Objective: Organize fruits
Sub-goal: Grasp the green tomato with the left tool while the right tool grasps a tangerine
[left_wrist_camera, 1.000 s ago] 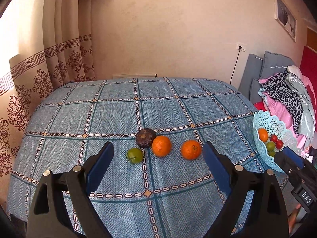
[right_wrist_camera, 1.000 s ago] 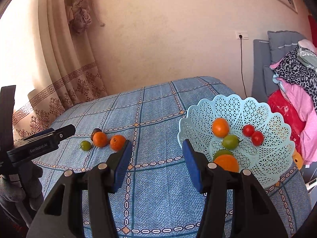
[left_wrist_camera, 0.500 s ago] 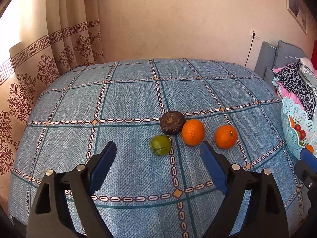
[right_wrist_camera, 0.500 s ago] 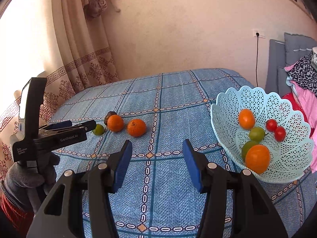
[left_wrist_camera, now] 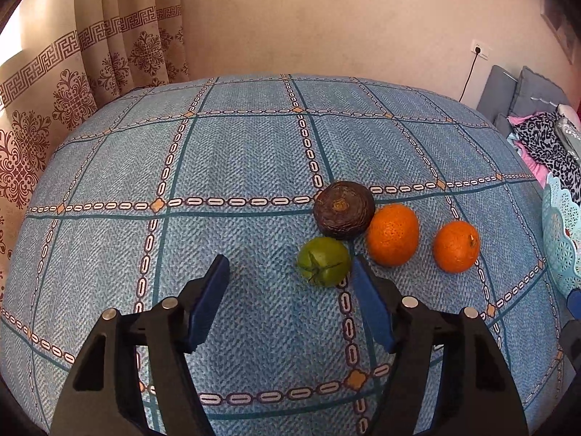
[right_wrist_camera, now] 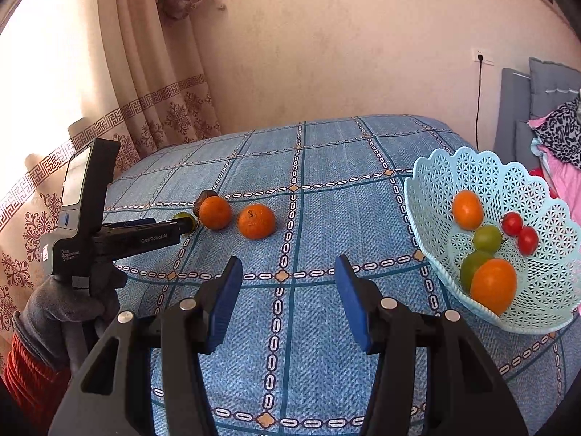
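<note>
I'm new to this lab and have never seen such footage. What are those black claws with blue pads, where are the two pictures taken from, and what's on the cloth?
No robot here: a person holds two hand grippers, each with a fisheye camera looking along its fingers. The left gripper is open, empty, near a green tomato beside a dark brown fruit and two oranges on the blue tablecloth. The right gripper is open, empty too. Its view shows the gloved hand and a light blue basket already holding fruit.
</note>
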### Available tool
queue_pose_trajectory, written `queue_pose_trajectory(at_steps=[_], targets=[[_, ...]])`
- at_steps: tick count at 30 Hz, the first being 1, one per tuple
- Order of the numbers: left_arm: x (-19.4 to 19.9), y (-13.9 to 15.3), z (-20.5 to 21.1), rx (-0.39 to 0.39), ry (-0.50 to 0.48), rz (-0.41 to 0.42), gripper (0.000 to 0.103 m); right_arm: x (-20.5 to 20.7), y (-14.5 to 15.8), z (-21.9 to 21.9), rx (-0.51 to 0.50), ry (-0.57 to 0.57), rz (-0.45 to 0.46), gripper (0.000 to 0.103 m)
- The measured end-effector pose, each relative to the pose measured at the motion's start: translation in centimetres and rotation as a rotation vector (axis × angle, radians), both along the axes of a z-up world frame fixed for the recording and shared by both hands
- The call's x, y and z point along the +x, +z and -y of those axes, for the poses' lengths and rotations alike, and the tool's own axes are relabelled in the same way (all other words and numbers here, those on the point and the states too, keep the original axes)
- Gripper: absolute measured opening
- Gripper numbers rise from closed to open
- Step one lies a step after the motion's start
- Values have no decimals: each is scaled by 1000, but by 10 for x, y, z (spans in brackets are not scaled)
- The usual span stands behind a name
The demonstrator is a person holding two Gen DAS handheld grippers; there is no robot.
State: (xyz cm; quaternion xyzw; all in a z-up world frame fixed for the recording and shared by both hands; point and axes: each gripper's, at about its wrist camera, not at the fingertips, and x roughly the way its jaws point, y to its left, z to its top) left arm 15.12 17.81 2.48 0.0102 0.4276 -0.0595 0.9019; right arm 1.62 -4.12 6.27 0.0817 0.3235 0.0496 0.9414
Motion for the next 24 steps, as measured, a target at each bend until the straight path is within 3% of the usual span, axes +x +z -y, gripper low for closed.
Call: queue_pose_trajectory(at_steps=[4, 10, 14, 19, 24], targets=[[3, -4, 0, -13, -9, -11, 61, 3, -2, -2, -2, -1, -6, 53], [0, -4, 5, -56, -64, -17, 30, 9, -7, -6, 2, 13, -29, 53], [-10, 0, 6, -79, -66, 0, 30, 11, -10, -9, -3, 28, -38, 53], [-23, 15, 3, -27, -20, 73, 30, 24, -12, -14, -8, 69, -60, 53], [-29, 29, -7, -29, 18, 109, 30, 44, -12, -28, -16, 133, -79, 53]])
